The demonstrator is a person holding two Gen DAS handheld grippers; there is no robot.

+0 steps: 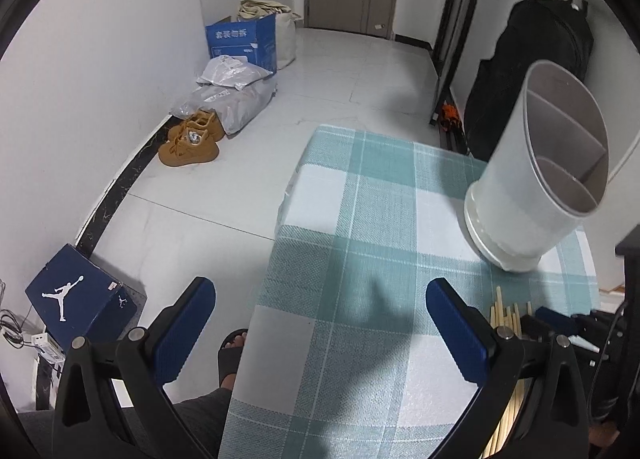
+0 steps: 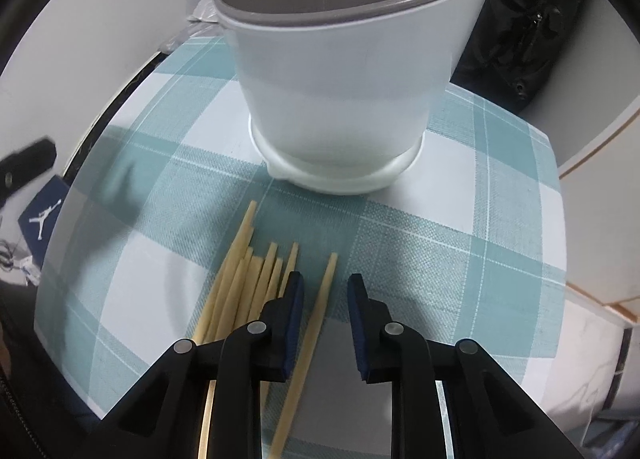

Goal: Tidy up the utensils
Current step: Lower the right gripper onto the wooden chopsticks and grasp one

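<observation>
My right claw (image 2: 325, 285) is narrowed around one chopstick (image 2: 316, 323), pads not touching it yet. The other chopsticks (image 2: 244, 283) lie beside it on the surface (image 2: 460, 259), near the white holder (image 2: 340, 99). My left claw (image 1: 320, 299) is wide open, empty.

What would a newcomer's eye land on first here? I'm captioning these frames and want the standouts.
First, the tall white utensil holder with its grey divided inside, standing on the teal-checked tablecloth. Next, the pale chopsticks lying fanned just in front of it, one stray stick lying between the right gripper fingers, a gap showing beside it. In the left wrist view, the left gripper is wide open over bare cloth.
</observation>
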